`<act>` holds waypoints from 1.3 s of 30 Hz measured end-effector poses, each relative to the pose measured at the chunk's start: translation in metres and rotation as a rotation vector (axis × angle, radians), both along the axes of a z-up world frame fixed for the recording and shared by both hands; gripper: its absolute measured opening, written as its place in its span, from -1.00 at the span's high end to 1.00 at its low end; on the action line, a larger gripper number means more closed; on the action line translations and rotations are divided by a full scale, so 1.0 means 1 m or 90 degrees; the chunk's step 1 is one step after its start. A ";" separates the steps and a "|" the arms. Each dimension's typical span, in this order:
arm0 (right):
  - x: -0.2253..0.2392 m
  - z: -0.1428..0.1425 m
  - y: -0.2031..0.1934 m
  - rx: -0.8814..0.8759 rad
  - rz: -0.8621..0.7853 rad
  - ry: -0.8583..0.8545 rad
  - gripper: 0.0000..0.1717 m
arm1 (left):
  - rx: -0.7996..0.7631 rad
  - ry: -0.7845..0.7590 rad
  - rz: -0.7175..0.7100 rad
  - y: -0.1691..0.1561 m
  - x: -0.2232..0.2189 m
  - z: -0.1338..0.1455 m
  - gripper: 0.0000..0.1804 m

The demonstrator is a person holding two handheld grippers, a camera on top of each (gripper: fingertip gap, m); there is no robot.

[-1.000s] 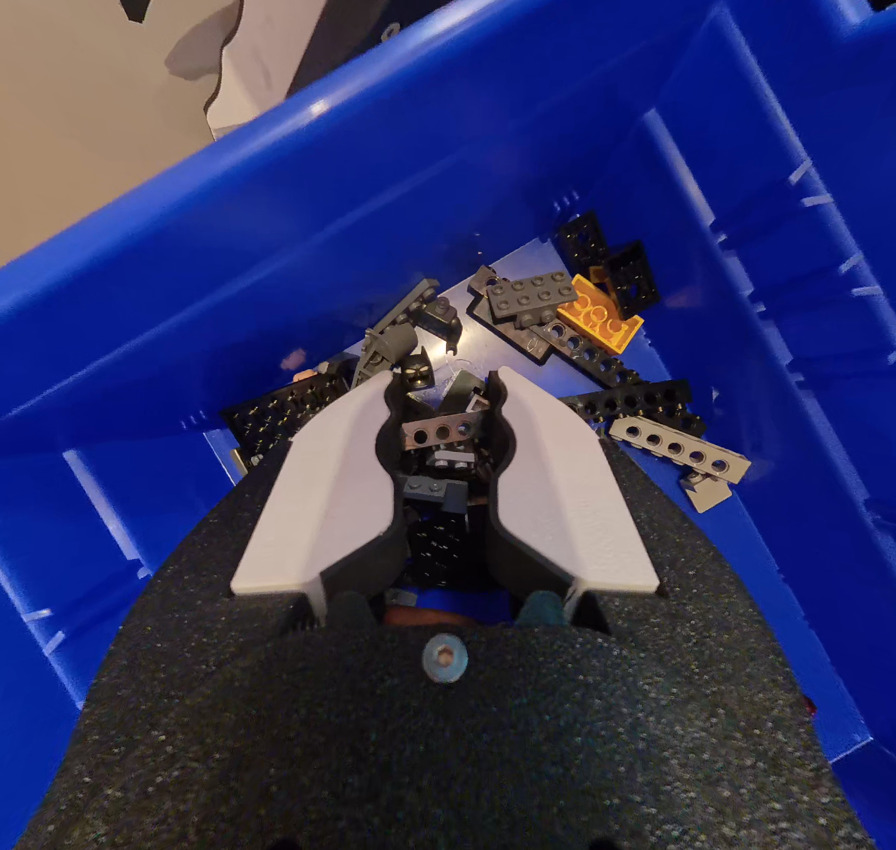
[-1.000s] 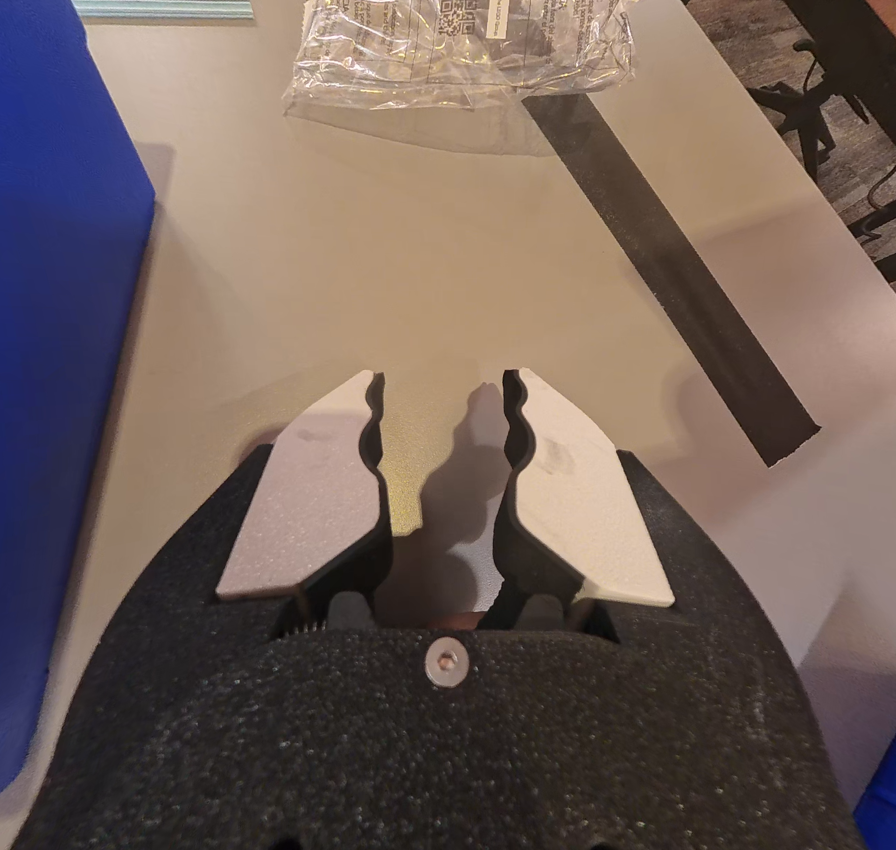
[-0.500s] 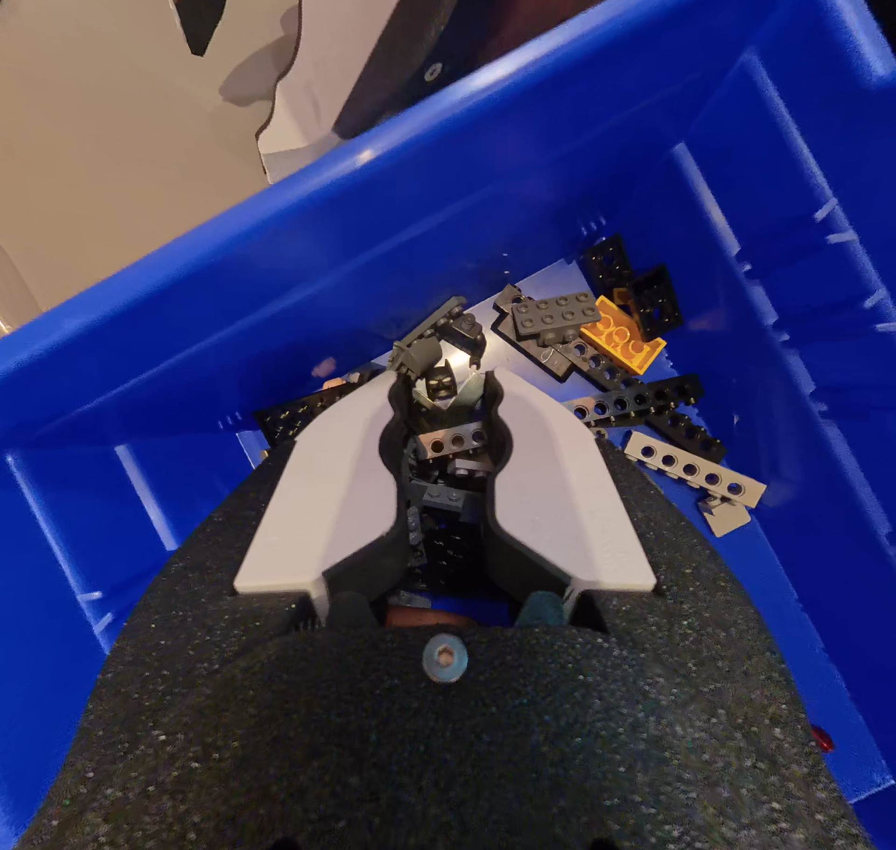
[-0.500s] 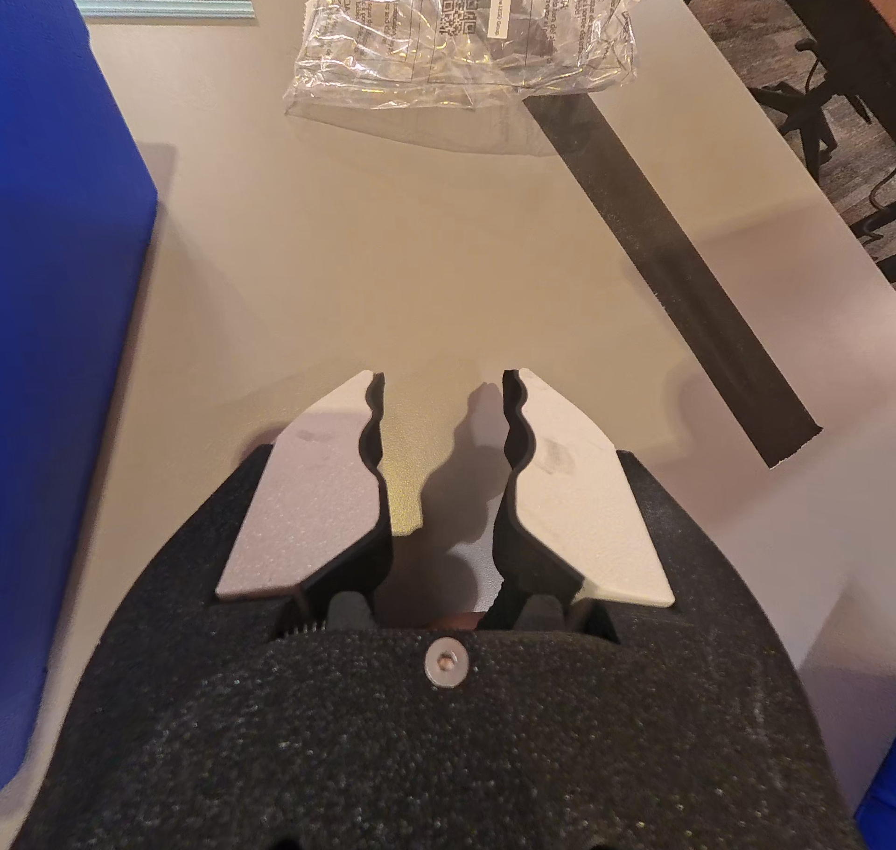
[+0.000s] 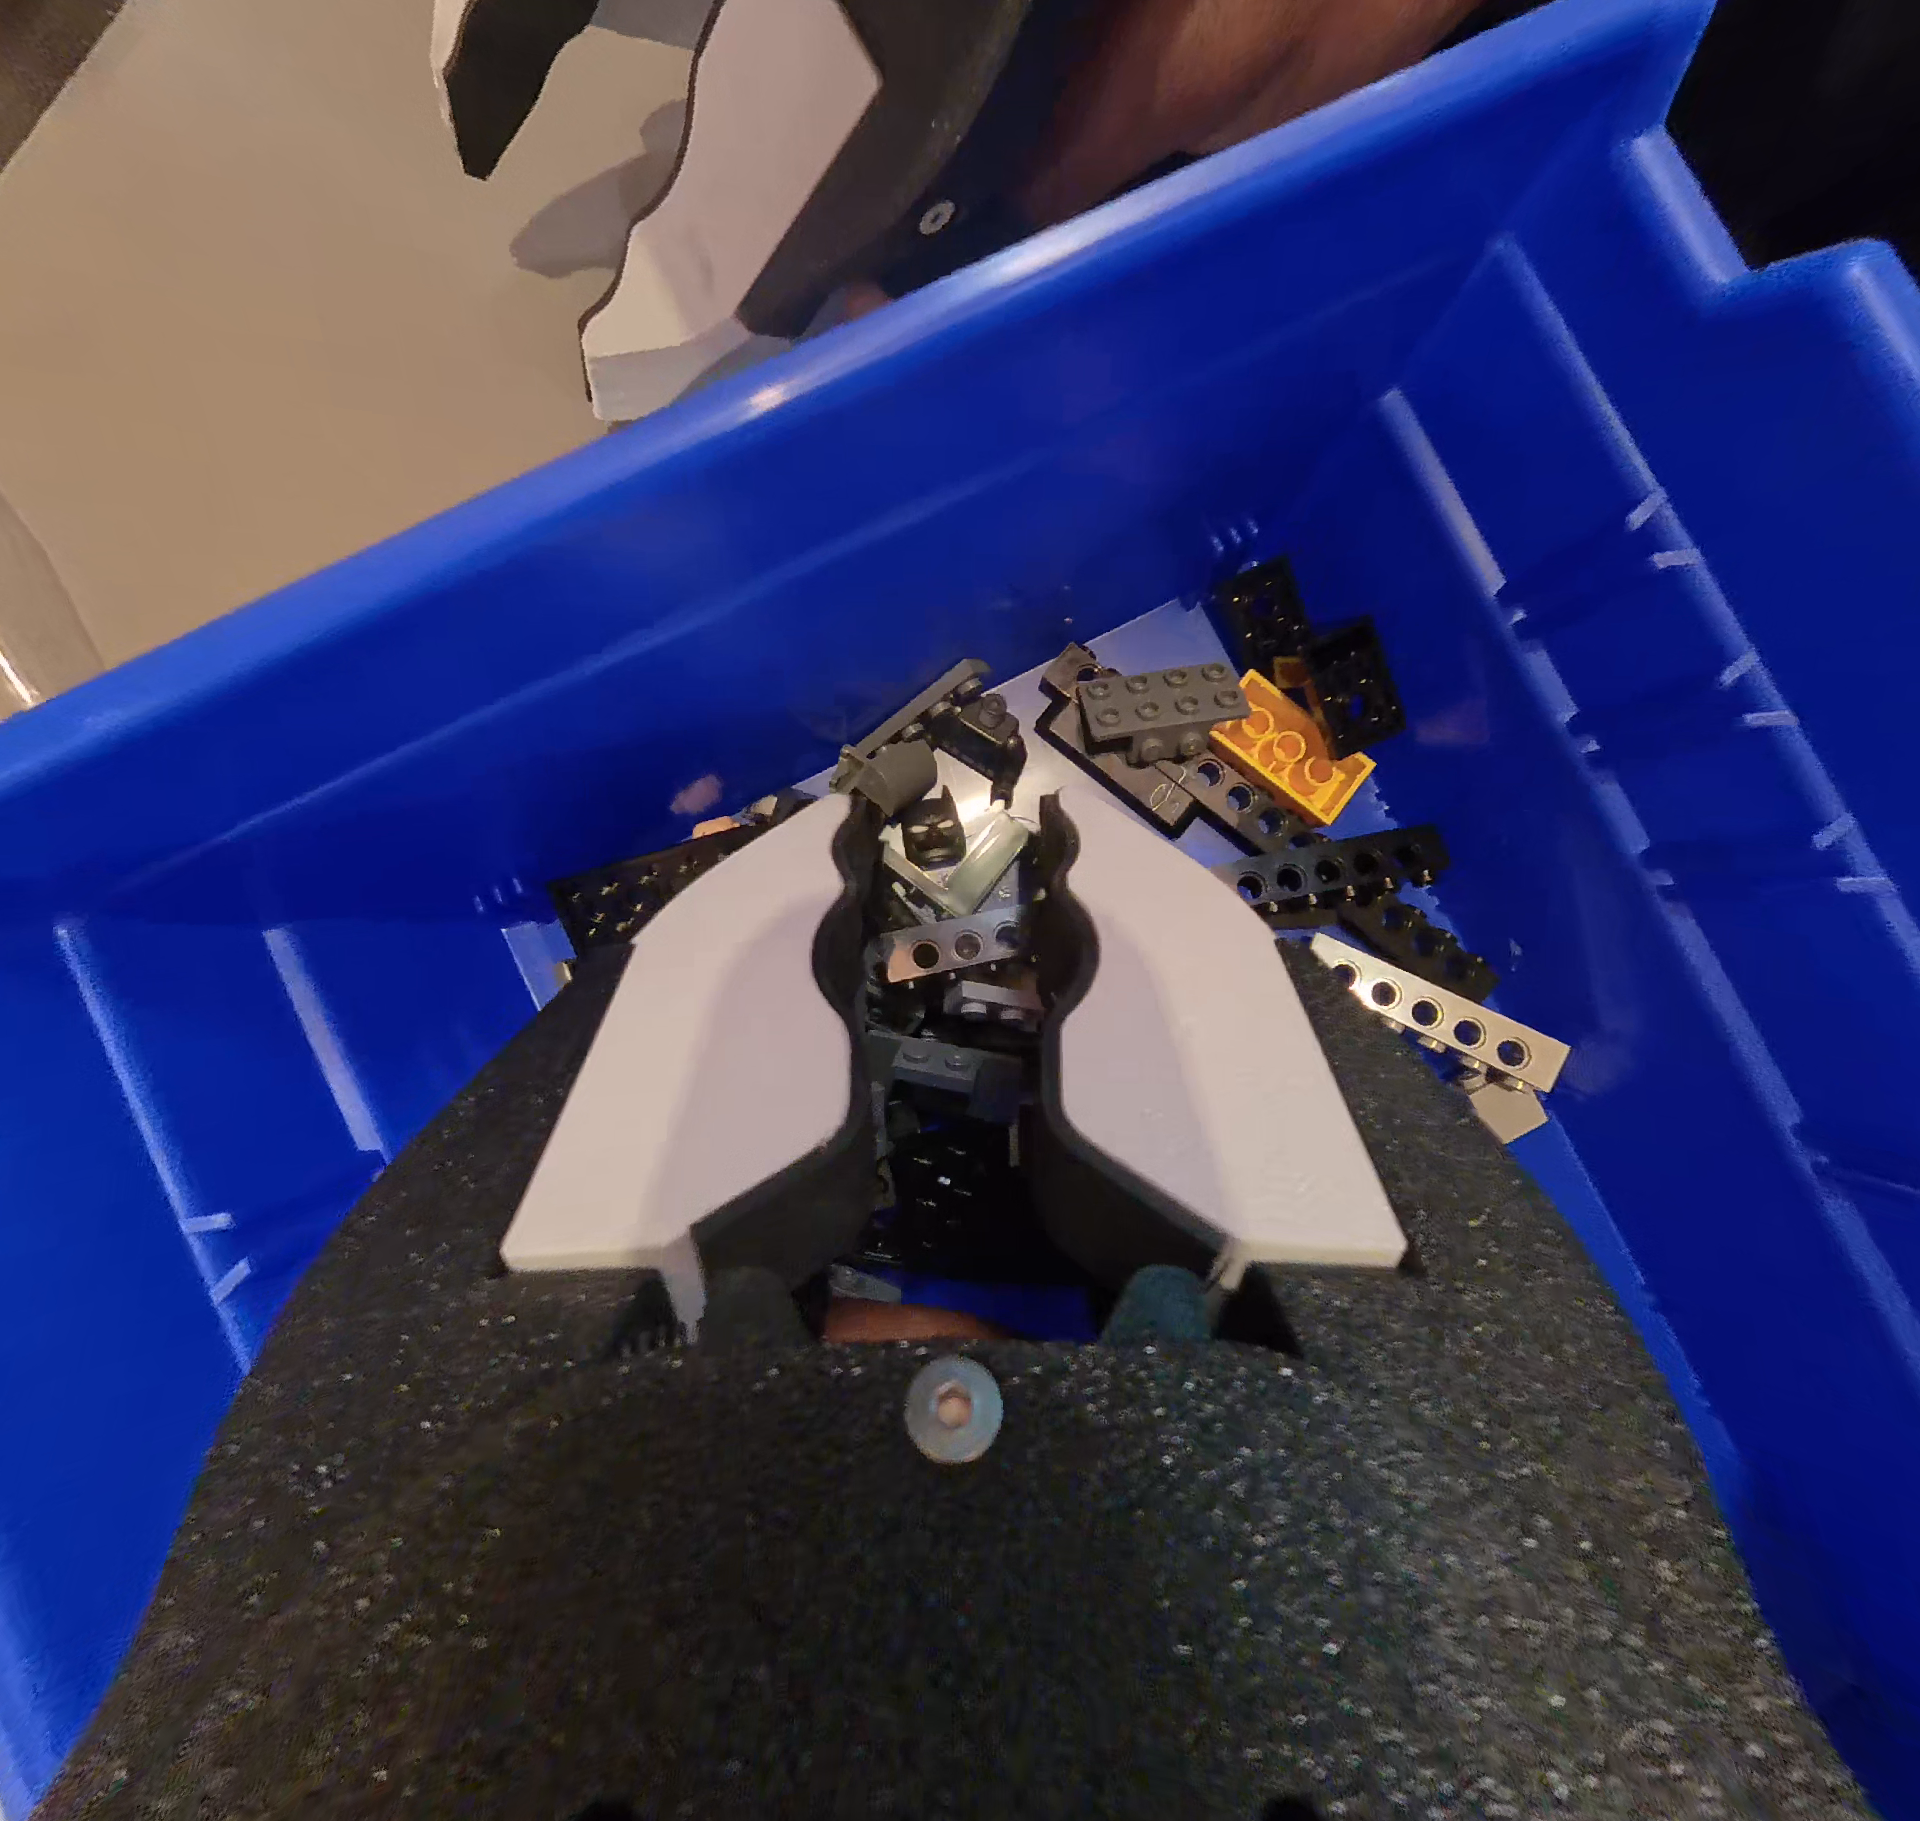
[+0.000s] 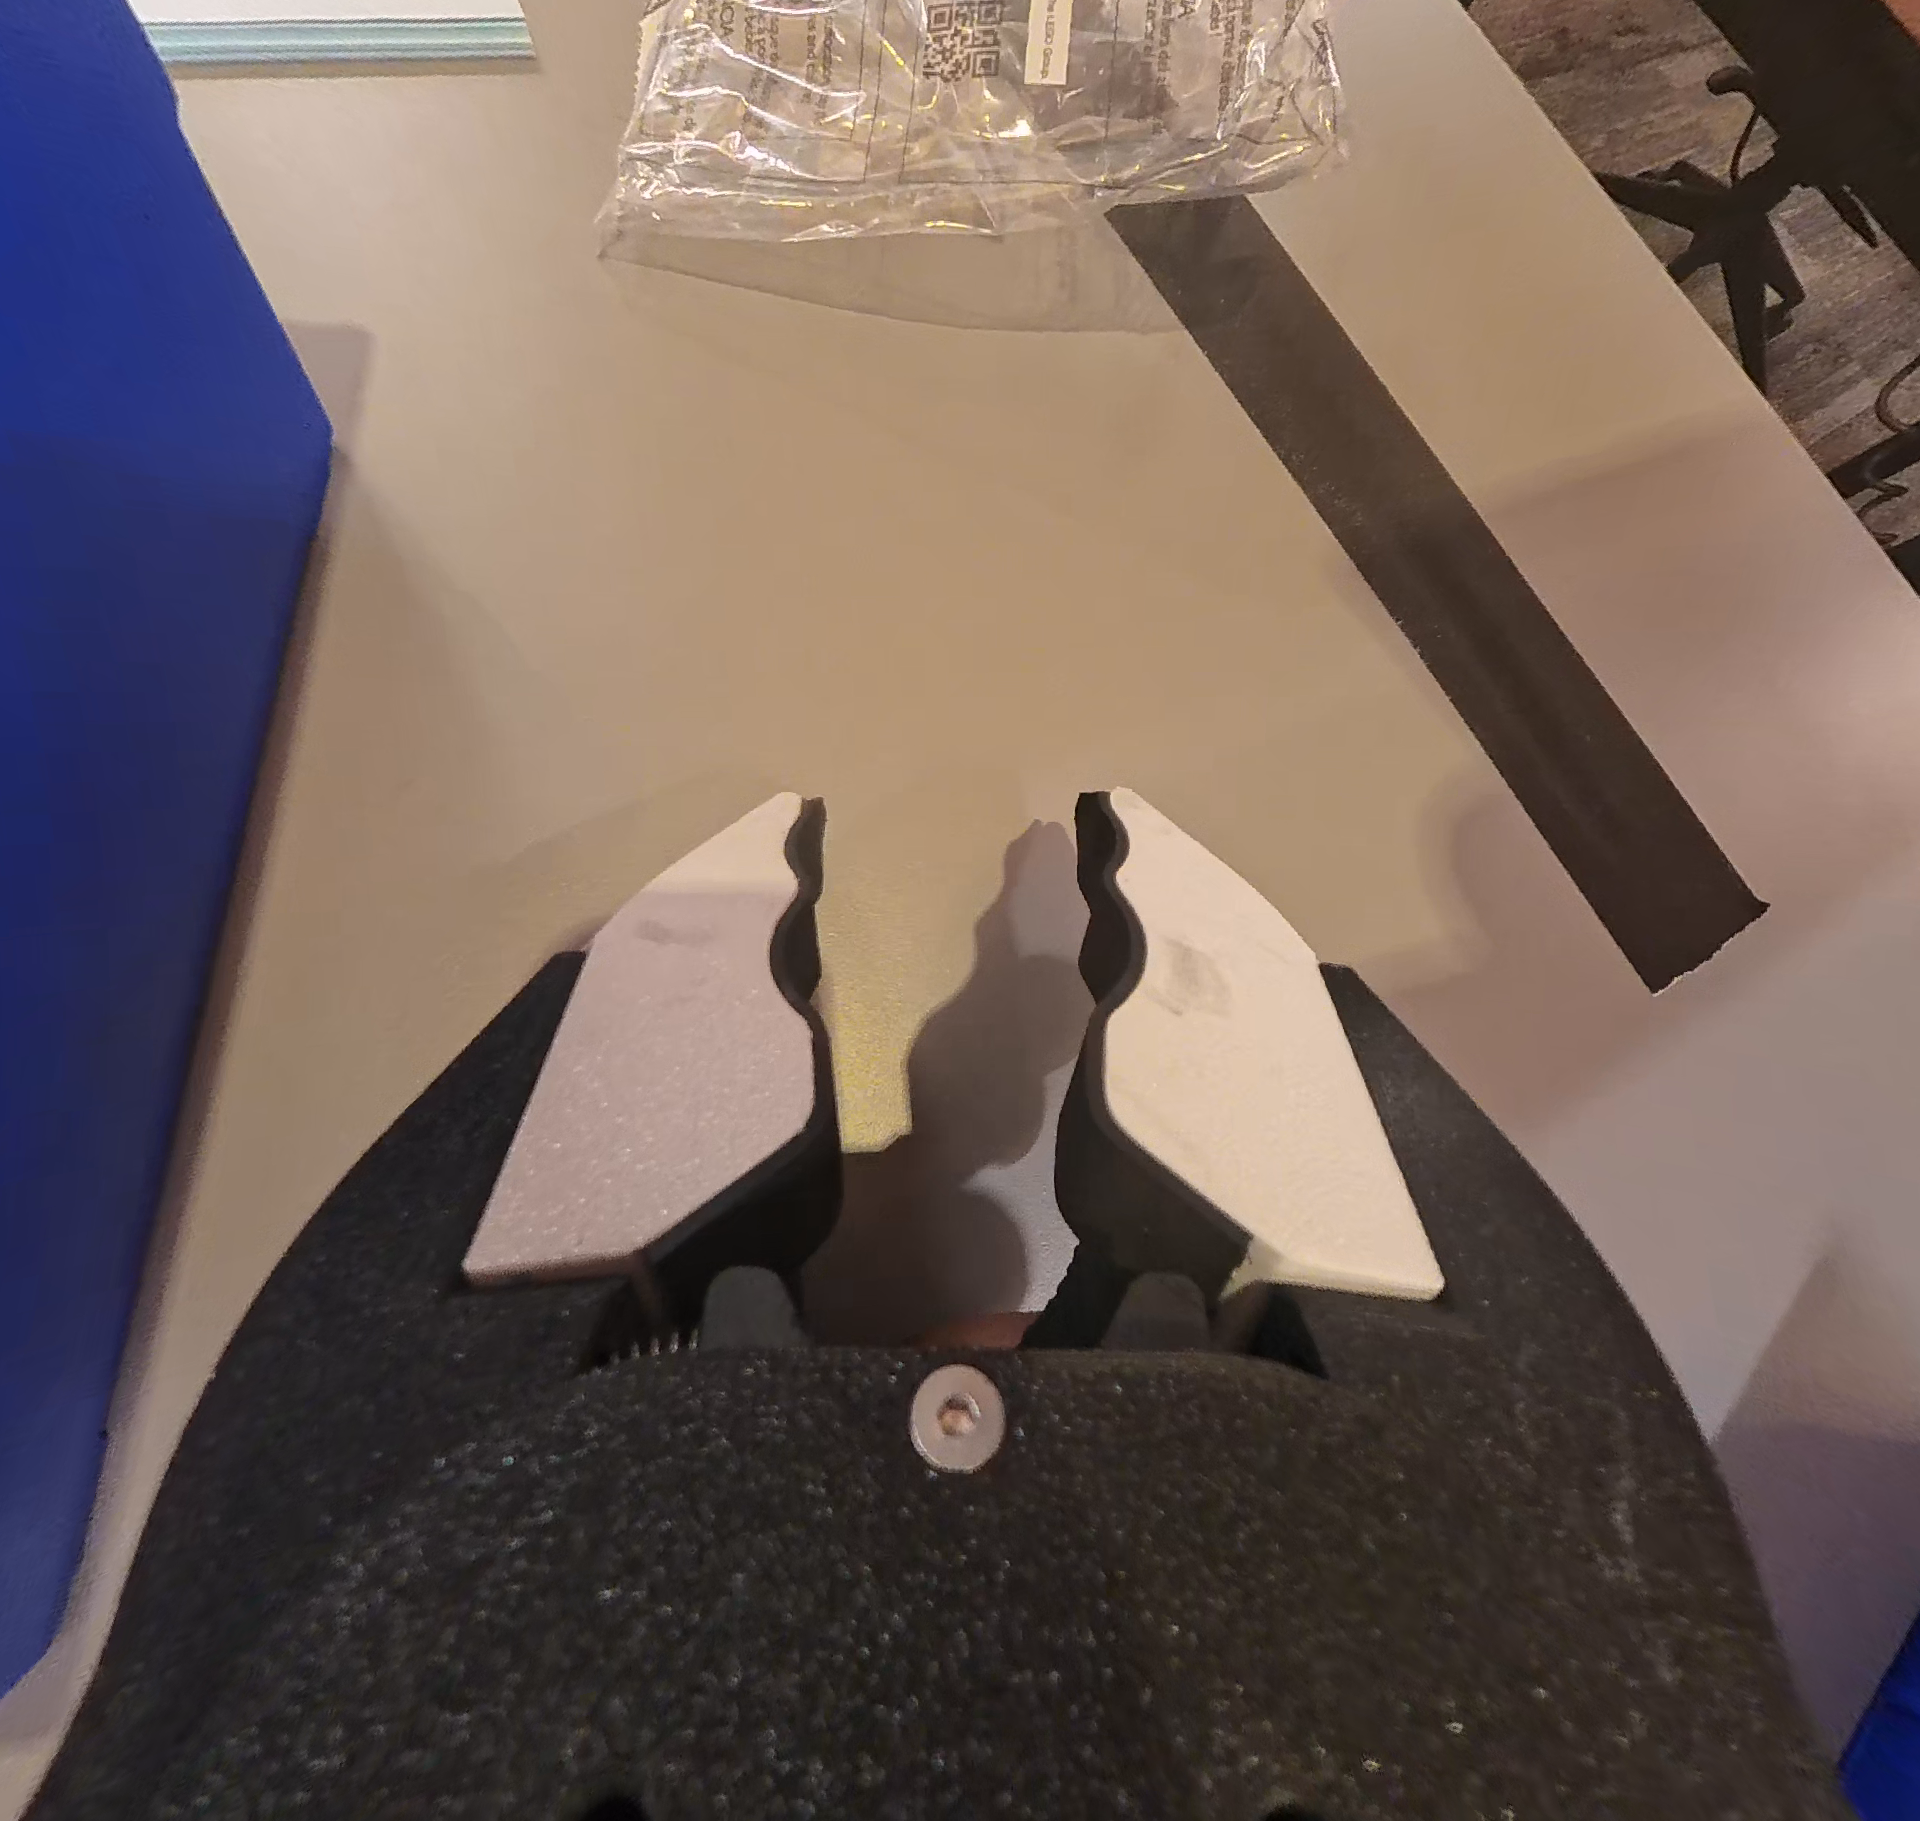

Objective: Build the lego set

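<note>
My left gripper (image 5: 951, 815) is down inside a blue bin (image 5: 727, 545), over a pile of black and grey building bricks. Its fingers are shut on a small dark toy figure with a black masked head (image 5: 933, 831) and grey parts. A grey beam with holes (image 5: 961, 945) lies between the fingers lower down. My right gripper (image 6: 948, 815) is open and empty over the bare tan table (image 6: 831, 545). It also shows in the left wrist view (image 5: 551, 244), beyond the bin's far wall, held by a hand.
Loose in the bin lie a grey studded plate (image 5: 1158, 706), an orange brick (image 5: 1294, 758), black holed beams (image 5: 1340, 872) and a light grey beam (image 5: 1444, 1018). On the table are a clear plastic bag (image 6: 966, 78) and a black tape strip (image 6: 1455, 576). The bin's outer wall (image 6: 125, 628) is on the left. The orange brick (image 5: 1294, 758) lies some 5 cm from my left tips, 15 cm from my right tips.
My left fingers closed a little onto the figure, and its head came up between the fingertips. The left gripper has drawn back slightly, so more of the bin rim and the right gripper shows. The right gripper is still.
</note>
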State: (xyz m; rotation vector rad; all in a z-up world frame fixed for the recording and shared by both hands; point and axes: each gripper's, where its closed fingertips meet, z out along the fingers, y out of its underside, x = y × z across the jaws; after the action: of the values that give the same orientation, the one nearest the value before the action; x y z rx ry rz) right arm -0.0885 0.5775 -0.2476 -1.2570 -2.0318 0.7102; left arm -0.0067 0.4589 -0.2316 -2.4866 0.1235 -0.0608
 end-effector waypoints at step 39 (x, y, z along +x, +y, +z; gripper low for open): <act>0.001 -0.001 -0.001 0.009 0.005 -0.002 0.45 | 0.007 0.044 -0.005 0.000 -0.003 0.008 0.71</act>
State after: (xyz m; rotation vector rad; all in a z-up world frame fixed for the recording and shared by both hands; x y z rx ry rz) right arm -0.0879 0.5763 -0.2484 -1.2439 -2.0420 0.6973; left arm -0.0097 0.4592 -0.2233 -2.4780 0.1614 0.0222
